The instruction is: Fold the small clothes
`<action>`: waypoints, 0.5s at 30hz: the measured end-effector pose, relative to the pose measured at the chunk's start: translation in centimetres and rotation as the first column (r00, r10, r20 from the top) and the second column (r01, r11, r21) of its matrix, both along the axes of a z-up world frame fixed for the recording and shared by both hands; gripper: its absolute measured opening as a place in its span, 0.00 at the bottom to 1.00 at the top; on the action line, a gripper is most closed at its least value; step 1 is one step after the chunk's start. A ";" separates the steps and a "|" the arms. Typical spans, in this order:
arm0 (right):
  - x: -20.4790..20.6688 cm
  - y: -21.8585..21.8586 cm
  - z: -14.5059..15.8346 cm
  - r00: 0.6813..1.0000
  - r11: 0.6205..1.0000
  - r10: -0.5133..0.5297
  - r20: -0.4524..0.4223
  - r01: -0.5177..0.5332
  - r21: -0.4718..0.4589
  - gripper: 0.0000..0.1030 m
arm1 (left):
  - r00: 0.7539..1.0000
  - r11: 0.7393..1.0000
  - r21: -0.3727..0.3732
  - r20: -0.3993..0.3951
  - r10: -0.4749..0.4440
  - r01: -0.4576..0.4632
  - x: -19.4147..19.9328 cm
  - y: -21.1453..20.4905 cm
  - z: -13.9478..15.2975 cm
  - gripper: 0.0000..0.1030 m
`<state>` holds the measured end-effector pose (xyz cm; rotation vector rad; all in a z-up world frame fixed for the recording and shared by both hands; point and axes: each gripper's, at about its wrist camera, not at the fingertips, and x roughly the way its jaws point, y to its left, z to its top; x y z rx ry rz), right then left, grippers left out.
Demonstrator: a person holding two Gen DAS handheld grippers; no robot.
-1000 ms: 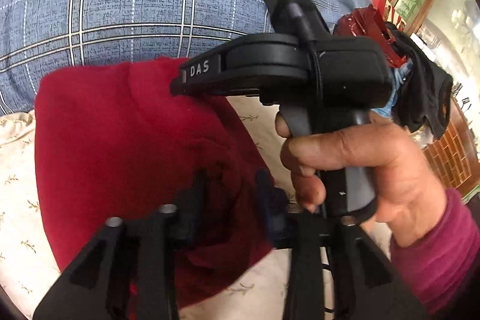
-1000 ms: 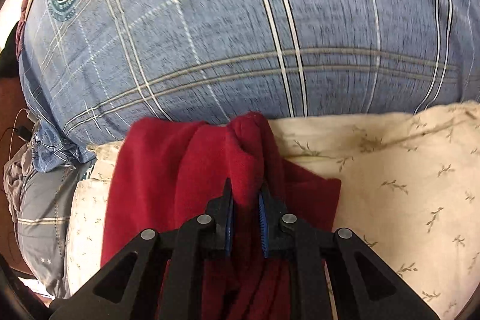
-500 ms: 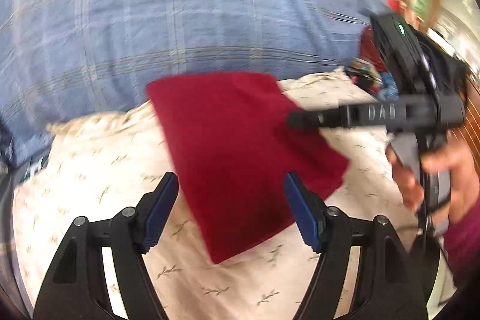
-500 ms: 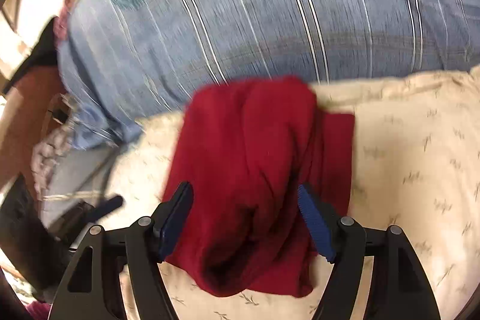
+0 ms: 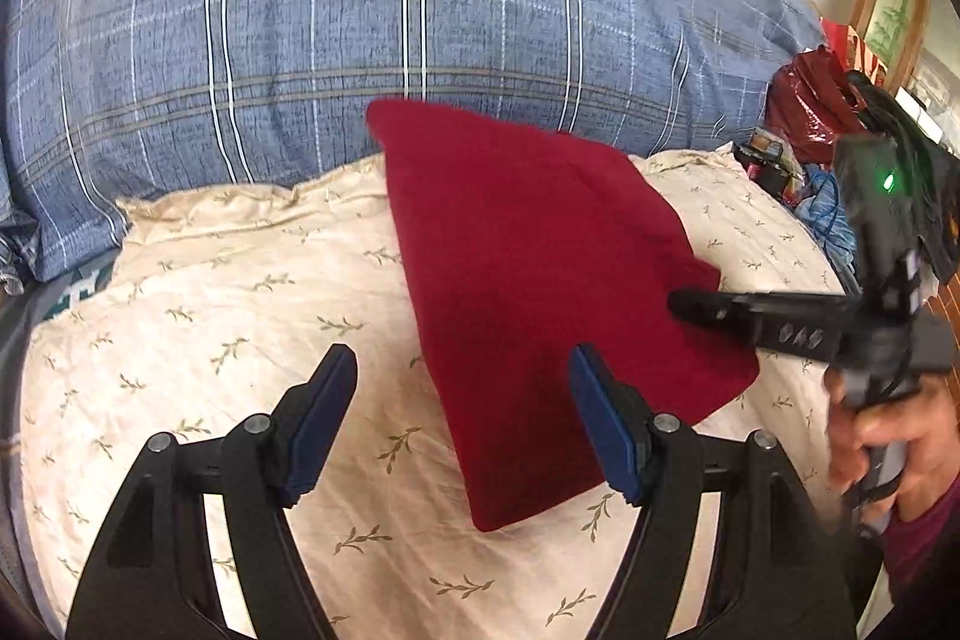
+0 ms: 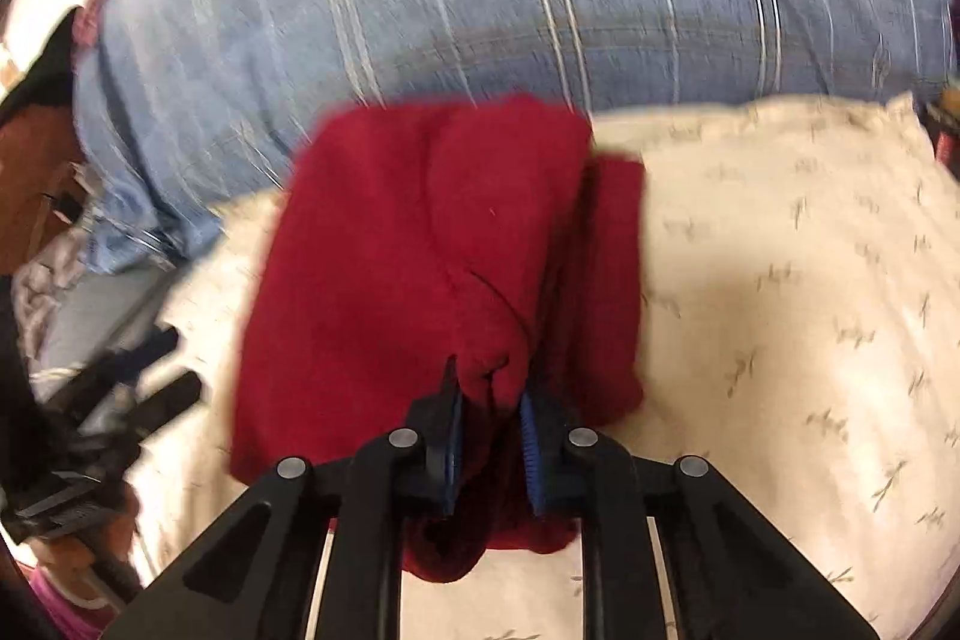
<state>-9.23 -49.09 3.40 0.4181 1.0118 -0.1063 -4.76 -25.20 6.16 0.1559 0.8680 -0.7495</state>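
Note:
A dark red folded garment [image 5: 528, 280] lies on a cream leaf-print pillow [image 5: 240, 316]. My left gripper [image 5: 462, 406] is open and empty, held back from the garment's near edge. In the right wrist view my right gripper [image 6: 489, 418] is shut on a fold at the near edge of the red garment [image 6: 408, 250]. The right gripper also shows in the left wrist view [image 5: 684, 304], its fingers at the garment's right edge. That view is blurred by motion.
A blue plaid quilt [image 5: 372, 10] rises behind the pillow. A red plastic bag [image 5: 810, 100] and dark clutter lie at the far right. The left gripper and hand show at the left in the right wrist view [image 6: 120, 388].
My left gripper let go of the red garment, opened and pulled back. My right gripper opened half a second ago and has shut again on the garment's near edge.

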 end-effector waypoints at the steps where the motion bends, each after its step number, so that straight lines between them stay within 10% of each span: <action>1: -0.1 0.2 0.0 1.000 1.000 0.003 0.012 -0.003 -0.006 0.15 | 1.000 1.000 0.002 -0.005 0.000 0.000 0.1 -0.3 -0.1 0.70; 6: -0.9 0.0 2.6 0.997 1.000 -0.010 0.071 0.010 -0.010 0.28 | 1.000 1.000 0.003 -0.005 -0.010 0.010 0.2 -0.8 -0.1 0.70; 9: -0.9 -0.1 4.3 0.991 0.997 -0.022 0.130 0.032 -0.070 0.59 | 1.000 1.000 -0.015 -0.023 -0.001 0.001 0.6 -1.1 -0.1 0.70; 14: 1.5 -1.8 2.9 0.993 0.997 -0.074 0.093 0.073 0.014 0.55 | 0.997 0.999 -0.041 -0.076 0.017 -0.021 1.4 -1.6 -0.6 0.70; 15: 2.3 -2.0 2.0 0.996 0.998 -0.053 0.067 0.050 0.045 0.37 | 0.996 0.999 -0.046 -0.081 0.021 -0.025 1.4 -1.6 -0.7 0.70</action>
